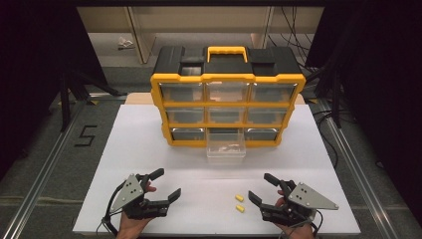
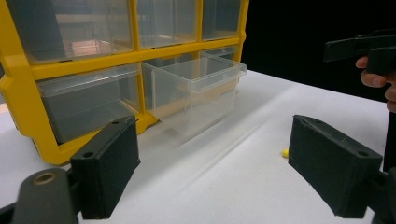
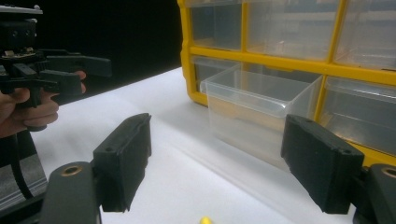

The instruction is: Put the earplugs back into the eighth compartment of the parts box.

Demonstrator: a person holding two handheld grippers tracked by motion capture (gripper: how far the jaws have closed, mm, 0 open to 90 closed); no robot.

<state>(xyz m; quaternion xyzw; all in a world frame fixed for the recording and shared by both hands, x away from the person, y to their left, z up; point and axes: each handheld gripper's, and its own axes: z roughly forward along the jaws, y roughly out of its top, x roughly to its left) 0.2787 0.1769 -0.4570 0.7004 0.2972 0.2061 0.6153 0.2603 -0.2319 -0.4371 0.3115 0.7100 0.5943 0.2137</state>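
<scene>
1. Two small yellow pieces lie side by side on the white worktop, near the front edge, just at nine o'clock of my right gripper
2. My right gripper sits at about five o'clock on the worktop, jaws spread wide with nothing between them; in the right gripper view one yellow piece shows low between the jaws
3. My left gripper sits at about seven o'clock, jaws likewise released and empty
4. At twelve o'clock stands the yellow-and-black organiser with nine clear drawers
5. Its bottom middle drawer is pulled out toward me; I see something pale inside but cannot tell what
6. Both yellow pieces lie well apart from that drawer, at its six o'clock
</scene>
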